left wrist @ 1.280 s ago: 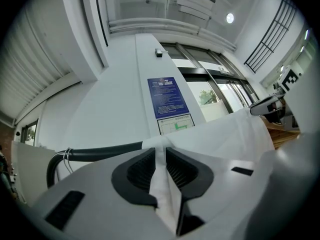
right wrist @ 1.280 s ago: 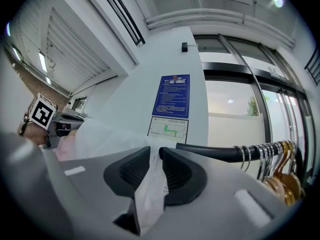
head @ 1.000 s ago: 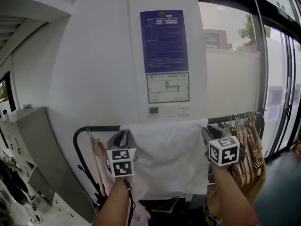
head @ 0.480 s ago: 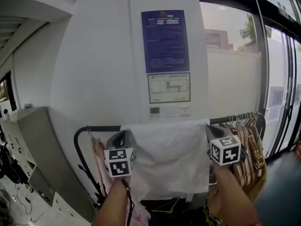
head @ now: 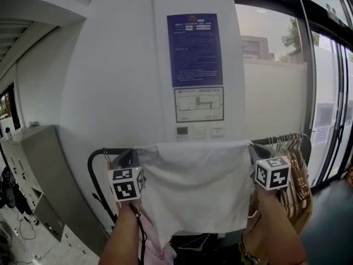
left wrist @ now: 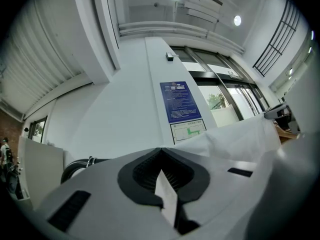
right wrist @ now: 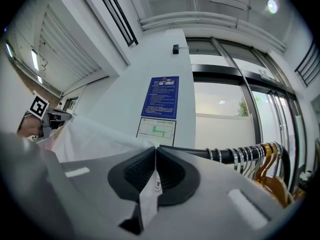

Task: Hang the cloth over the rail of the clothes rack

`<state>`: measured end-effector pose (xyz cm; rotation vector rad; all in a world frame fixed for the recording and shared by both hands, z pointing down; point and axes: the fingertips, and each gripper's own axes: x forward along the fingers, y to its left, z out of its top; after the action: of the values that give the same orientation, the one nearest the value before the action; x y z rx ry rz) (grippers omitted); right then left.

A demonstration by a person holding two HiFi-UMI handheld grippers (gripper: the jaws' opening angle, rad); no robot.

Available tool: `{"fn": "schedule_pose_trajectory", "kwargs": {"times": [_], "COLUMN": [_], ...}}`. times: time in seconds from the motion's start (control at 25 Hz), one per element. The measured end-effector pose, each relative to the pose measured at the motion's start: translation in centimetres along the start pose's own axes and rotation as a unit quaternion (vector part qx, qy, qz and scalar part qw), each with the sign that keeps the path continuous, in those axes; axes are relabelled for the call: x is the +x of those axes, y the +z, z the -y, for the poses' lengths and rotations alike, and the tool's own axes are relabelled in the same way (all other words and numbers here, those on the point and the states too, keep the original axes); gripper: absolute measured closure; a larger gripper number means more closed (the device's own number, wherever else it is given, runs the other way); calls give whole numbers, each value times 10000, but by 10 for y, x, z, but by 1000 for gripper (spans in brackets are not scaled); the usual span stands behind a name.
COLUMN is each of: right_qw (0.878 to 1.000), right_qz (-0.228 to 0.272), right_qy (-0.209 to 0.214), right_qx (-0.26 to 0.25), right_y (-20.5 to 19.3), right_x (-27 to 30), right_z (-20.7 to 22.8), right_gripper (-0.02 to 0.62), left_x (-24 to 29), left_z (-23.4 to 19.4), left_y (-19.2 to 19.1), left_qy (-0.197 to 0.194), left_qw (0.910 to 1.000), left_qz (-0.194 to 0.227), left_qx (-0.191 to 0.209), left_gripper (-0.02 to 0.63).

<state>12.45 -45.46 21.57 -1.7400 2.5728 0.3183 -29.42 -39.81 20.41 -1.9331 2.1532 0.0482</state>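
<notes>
A white cloth [head: 198, 186] hangs stretched between my two grippers in front of the black rail [head: 102, 152] of the clothes rack. The cloth hides the rail's middle, and I cannot tell whether it rests on the rail. My left gripper [head: 132, 156] is shut on the cloth's upper left corner. In the left gripper view a strip of cloth [left wrist: 167, 199] is pinched in the left gripper [left wrist: 161, 151]. My right gripper [head: 255, 150] is shut on the upper right corner. The right gripper view shows that cloth [right wrist: 149, 199] clamped in the right gripper [right wrist: 155, 149], just before the rail [right wrist: 225, 155].
Several wooden hangers [head: 292, 170] crowd the rail's right end, close to my right gripper. A pink garment [head: 160, 253] hangs low at the left. The white wall with a blue poster [head: 194, 49] stands right behind the rack. A grey cabinet [head: 44, 170] stands left, glass doors [head: 325, 93] right.
Both grippers have closed on the cloth's top corners and moved apart and slightly up. The top edge, slack a second ago, is now pulled straight between them.
</notes>
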Motion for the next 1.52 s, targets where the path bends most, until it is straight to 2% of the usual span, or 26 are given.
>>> {"fn": "schedule_pose_trajectory", "kwargs": {"times": [0.44,0.88,1.08,1.12,1.2,1.24,1.36,1.52], "right_qw": [9996,9986,9986,9988,9994,9995,9995,9996], "right_qz": [-14,-138,-157,-113,-22,16,125,239], "right_qy": [-220,-322,-235,-225,-222,-223,-271,-157], "right_qx": [199,392,454,418,281,222,96,3], "right_y": [-3,-15,-21,-18,-11,-8,3,22], "right_x": [-8,-12,-11,-11,-13,-13,-15,-12], "right_z": [24,34,28,26,22,21,19,8], "right_gripper": [589,588,577,563,540,532,532,532], "left_x": [3,3,-1,-2,-4,-5,-10,-9], "left_z": [-47,-51,-43,-42,-41,-41,-36,-6], "left_y": [-2,-6,-7,-5,1,6,23,36], "left_qy": [306,293,281,271,273,278,259,-97], "left_qw": [9994,9984,9989,9990,9991,9990,9987,9991], "left_qz": [-99,-84,-47,-1,127,190,372,403], "left_qx": [-155,-473,-385,-362,-310,-296,-223,-131], "left_gripper": [598,598,597,593,510,489,480,480]}}
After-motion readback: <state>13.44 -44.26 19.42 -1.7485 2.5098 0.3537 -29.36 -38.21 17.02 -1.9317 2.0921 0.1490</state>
